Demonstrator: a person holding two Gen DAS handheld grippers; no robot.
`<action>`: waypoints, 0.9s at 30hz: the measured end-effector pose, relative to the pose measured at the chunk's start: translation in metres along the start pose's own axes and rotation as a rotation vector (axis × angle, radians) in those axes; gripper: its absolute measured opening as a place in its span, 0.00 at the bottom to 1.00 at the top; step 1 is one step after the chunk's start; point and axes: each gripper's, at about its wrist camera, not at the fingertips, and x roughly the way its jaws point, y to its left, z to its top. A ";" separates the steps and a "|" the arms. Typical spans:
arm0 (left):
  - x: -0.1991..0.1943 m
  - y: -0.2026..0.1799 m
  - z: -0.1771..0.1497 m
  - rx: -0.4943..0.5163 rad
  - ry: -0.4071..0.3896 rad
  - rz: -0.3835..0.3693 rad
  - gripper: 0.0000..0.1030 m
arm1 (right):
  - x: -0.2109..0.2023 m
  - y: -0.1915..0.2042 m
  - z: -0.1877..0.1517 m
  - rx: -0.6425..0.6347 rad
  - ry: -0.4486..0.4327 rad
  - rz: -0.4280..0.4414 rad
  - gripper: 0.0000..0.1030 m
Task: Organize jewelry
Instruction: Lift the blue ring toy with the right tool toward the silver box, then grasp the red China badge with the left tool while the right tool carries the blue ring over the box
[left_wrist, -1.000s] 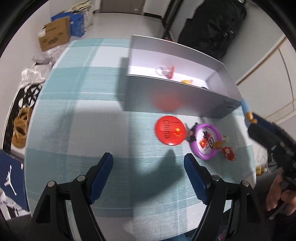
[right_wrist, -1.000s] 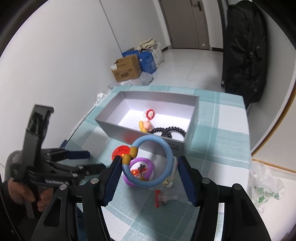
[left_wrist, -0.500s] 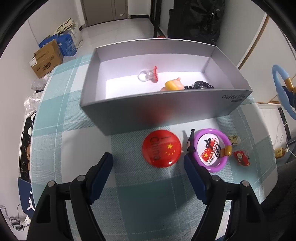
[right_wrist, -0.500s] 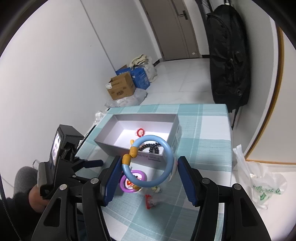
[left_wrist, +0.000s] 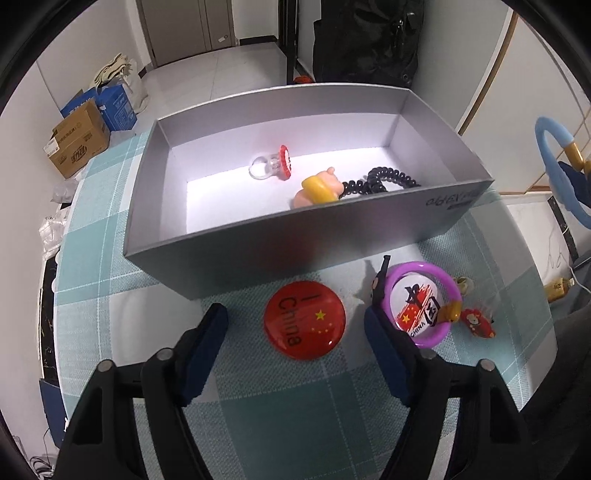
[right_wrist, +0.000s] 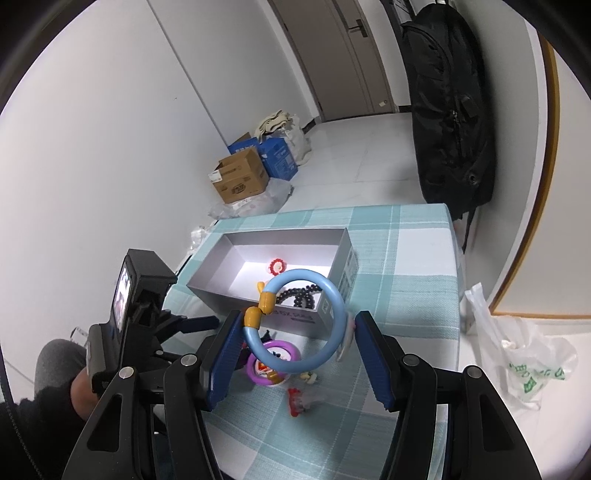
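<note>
Between the right tongs (right_wrist: 293, 345), gripped at its sides, a light, stiff blue bracelet (right_wrist: 299, 321) hangs; left tongs (left_wrist: 295, 326) gape empty.

A cardboard box (right_wrist: 240, 178) and a blue box (right_wrist: 279, 156) sit on the floor — a black bag (right_wrist: 448, 110) hangs beside the door (right_wrist: 354, 55).
</note>
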 end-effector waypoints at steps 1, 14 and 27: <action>-0.001 -0.001 0.000 0.001 -0.004 -0.002 0.59 | 0.000 0.000 0.000 0.000 0.000 0.000 0.58; -0.005 0.002 -0.002 -0.016 -0.002 -0.064 0.36 | 0.003 -0.002 -0.001 0.012 0.008 -0.009 0.58; -0.008 0.032 -0.008 -0.197 -0.002 -0.300 0.36 | 0.018 0.008 0.003 0.006 0.013 -0.003 0.58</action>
